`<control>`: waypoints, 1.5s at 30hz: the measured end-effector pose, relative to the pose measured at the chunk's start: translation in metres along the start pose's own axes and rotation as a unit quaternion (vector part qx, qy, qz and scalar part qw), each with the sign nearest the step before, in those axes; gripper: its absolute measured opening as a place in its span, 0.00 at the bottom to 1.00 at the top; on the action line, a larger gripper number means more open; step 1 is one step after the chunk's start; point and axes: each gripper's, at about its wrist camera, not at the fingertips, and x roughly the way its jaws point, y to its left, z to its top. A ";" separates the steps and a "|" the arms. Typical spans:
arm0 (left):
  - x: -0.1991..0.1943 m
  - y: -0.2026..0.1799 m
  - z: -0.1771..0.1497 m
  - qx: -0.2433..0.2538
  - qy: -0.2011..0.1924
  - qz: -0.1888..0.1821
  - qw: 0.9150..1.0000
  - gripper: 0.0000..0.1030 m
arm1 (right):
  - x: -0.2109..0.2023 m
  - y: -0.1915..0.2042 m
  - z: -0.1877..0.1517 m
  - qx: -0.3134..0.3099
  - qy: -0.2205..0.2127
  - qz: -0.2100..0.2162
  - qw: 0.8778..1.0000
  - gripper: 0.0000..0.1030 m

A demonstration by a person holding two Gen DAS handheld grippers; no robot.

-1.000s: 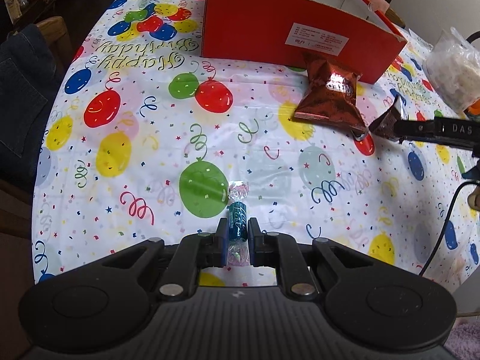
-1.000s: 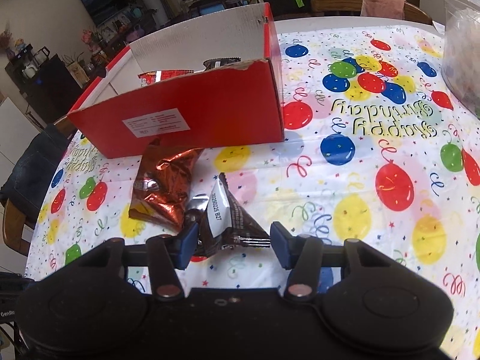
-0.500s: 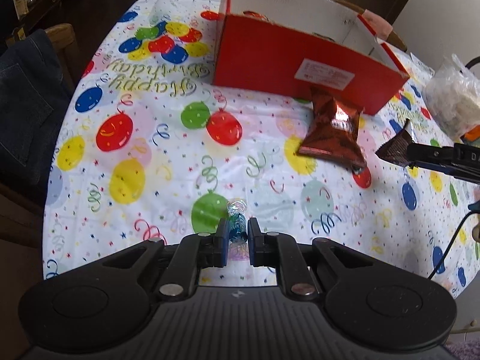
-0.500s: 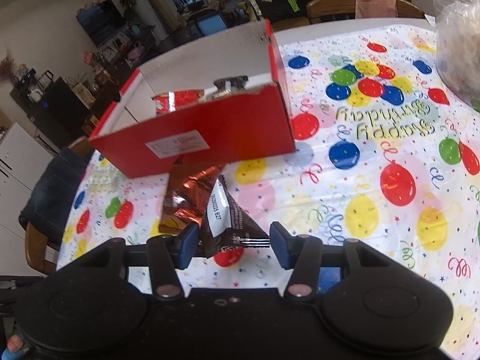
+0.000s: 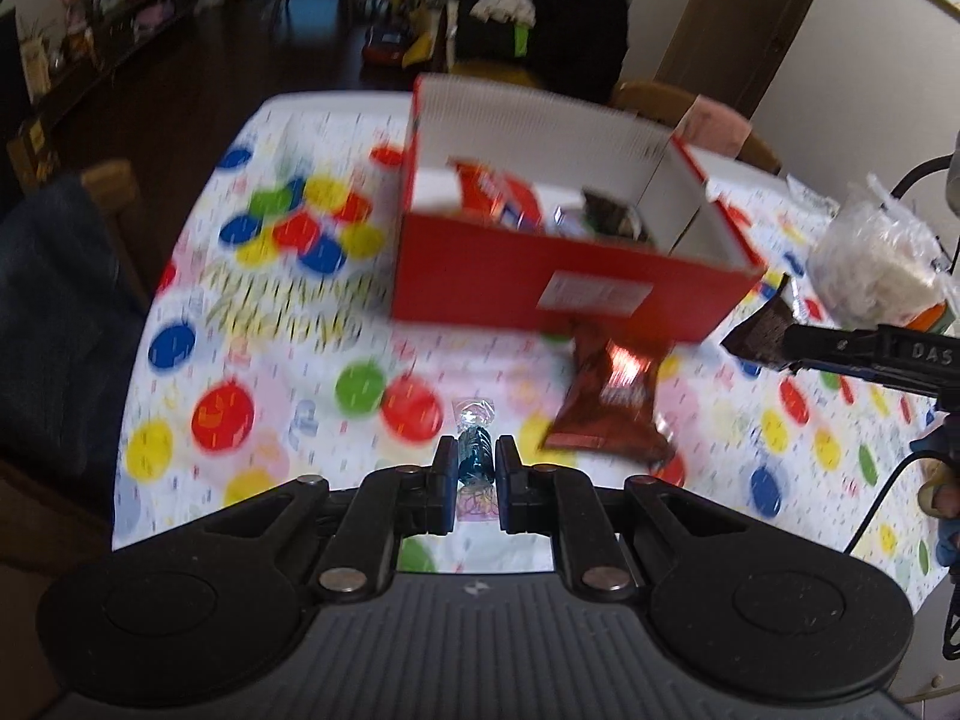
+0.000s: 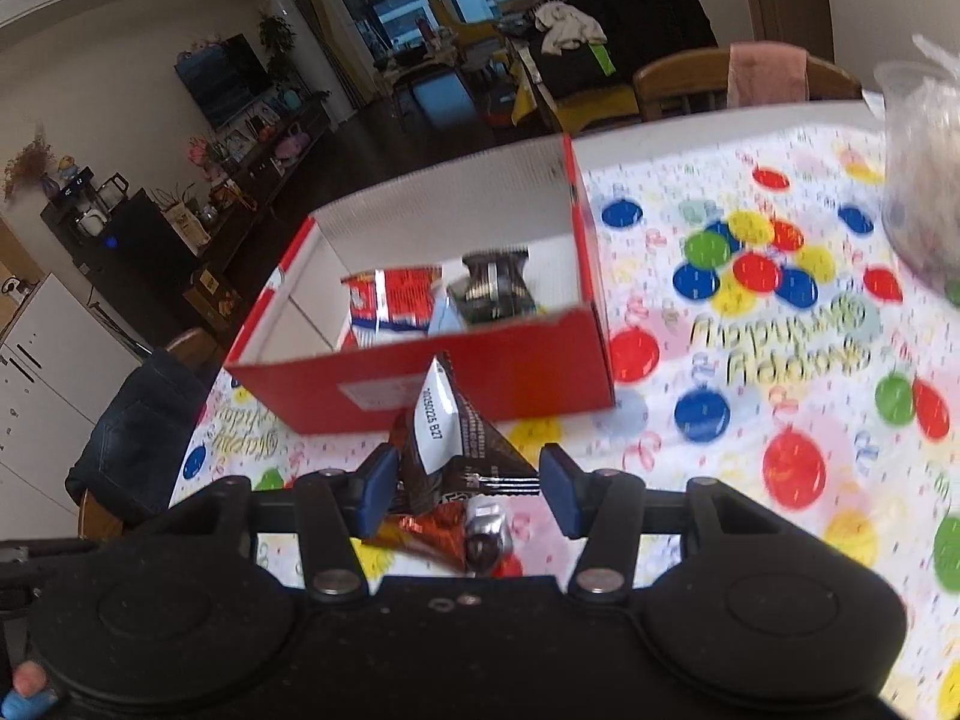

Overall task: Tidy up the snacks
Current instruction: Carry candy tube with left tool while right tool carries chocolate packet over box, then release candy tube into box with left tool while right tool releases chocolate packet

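My left gripper (image 5: pixel 474 468) is shut on a small teal wrapped candy (image 5: pixel 474 453) and holds it above the balloon tablecloth. My right gripper (image 6: pixel 468 483) is shut on a dark brown snack packet (image 6: pixel 456 450), raised in front of the red box (image 6: pixel 480 384); it also shows at the right of the left wrist view (image 5: pixel 765 333). The red box (image 5: pixel 540 294) is open on top and holds a red-and-white packet (image 6: pixel 393 300) and a dark packet (image 6: pixel 495 288). A shiny copper snack bag (image 5: pixel 612 396) lies on the table before the box.
A clear plastic bag of white contents (image 5: pixel 876 270) stands at the table's right side. Wooden chairs (image 6: pixel 678 84) stand at the far end, one with a pink cloth. A chair with dark denim (image 5: pixel 54 324) is at the left edge.
Both grippers have risen with their snacks and moved toward the red box; its inside now shows in both views. The copper bag has stayed on the table.
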 end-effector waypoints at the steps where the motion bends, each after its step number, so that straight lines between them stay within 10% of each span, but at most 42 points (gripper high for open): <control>1: -0.001 -0.003 0.005 0.004 -0.006 -0.001 1.000 0.12 | -0.001 0.000 0.005 -0.002 -0.003 0.000 1.000 0.49; 20: 0.023 -0.048 0.094 0.047 -0.068 0.005 0.997 0.12 | 0.018 0.003 0.081 -0.043 -0.048 -0.009 0.998 0.49; 45: 0.133 -0.026 0.158 0.016 0.012 0.073 0.997 0.12 | 0.150 0.045 0.134 -0.130 0.054 -0.012 0.990 0.49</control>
